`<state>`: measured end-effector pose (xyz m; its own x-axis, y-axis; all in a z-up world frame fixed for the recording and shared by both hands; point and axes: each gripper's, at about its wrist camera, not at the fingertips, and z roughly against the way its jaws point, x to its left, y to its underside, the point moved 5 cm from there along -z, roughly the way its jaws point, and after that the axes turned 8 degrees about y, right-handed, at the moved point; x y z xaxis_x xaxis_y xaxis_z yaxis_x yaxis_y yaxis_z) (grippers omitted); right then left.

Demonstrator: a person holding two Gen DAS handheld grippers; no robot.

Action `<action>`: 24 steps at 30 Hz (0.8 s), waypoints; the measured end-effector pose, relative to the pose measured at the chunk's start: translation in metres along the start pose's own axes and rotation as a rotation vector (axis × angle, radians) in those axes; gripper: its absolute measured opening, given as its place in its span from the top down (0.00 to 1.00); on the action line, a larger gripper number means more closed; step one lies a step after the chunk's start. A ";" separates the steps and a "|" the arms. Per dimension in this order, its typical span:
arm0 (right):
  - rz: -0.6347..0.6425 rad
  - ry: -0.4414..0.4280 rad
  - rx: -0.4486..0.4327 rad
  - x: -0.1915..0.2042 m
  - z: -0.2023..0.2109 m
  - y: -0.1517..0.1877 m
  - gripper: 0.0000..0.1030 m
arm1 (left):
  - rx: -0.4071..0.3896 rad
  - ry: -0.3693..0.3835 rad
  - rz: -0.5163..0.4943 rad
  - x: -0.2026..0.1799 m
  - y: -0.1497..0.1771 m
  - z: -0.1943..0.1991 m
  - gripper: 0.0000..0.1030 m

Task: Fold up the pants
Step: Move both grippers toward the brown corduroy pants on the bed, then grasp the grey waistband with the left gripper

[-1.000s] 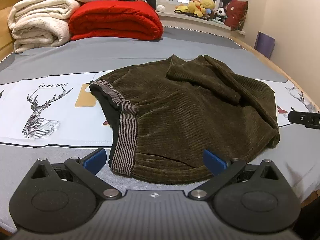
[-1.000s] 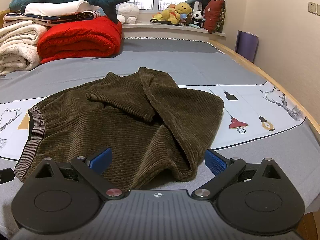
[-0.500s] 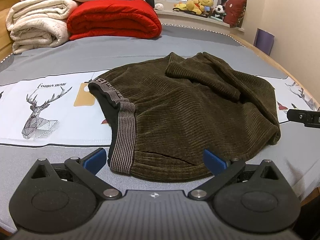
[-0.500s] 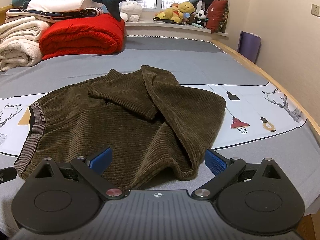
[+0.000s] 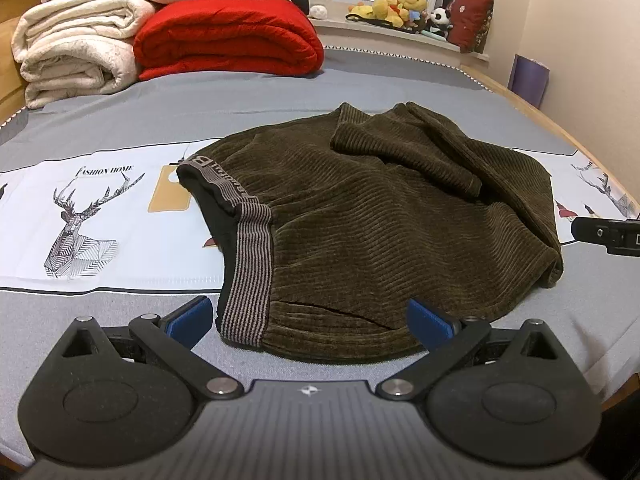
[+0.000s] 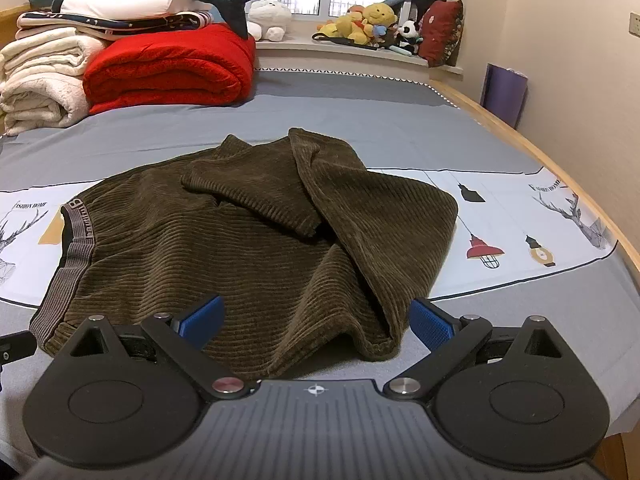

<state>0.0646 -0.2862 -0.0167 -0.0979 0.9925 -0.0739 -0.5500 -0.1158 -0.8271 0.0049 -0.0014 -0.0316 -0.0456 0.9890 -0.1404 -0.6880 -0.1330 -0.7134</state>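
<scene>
Pants (image 5: 380, 232): brown corduroy, lying rumpled mid-bed, legs doubled back over the seat.
Waistband (image 5: 248, 256): striped grey, at the pants' left end.
Left gripper (image 5: 308, 316): spread wide, empty, at the pants' near edge.
Right gripper (image 6: 316, 320): spread wide, empty, near hem.
Red blanket (image 6: 168, 68): far behind pants.

Pants (image 5: 372, 232) mid-bed (image 5: 256, 96), folded blankets (image 5: 224, 40) behind at left, plush toys (image 5: 400, 2) on windowsill behind
</scene>
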 end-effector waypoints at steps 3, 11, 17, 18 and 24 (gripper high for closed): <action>0.003 -0.003 -0.005 0.001 0.001 0.000 0.05 | -0.005 -0.001 0.003 0.001 0.001 0.000 0.00; 0.002 -0.009 -0.023 0.003 0.005 -0.003 0.16 | 0.043 0.042 0.025 0.008 -0.002 -0.005 0.00; -0.028 -0.026 -0.041 -0.001 0.007 -0.007 0.30 | 0.151 0.008 -0.010 0.034 -0.028 0.006 0.00; -0.030 -0.033 -0.043 -0.001 0.007 -0.008 0.30 | 0.142 0.038 -0.044 0.039 -0.035 0.008 0.00; -0.039 -0.047 -0.042 -0.003 0.006 -0.013 0.30 | 0.064 0.106 -0.080 0.081 -0.058 -0.020 0.03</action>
<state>0.0664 -0.2881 -0.0026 -0.1164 0.9931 -0.0153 -0.5187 -0.0739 -0.8518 0.0552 0.0850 -0.0150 0.0851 0.9836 -0.1590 -0.7313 -0.0467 -0.6804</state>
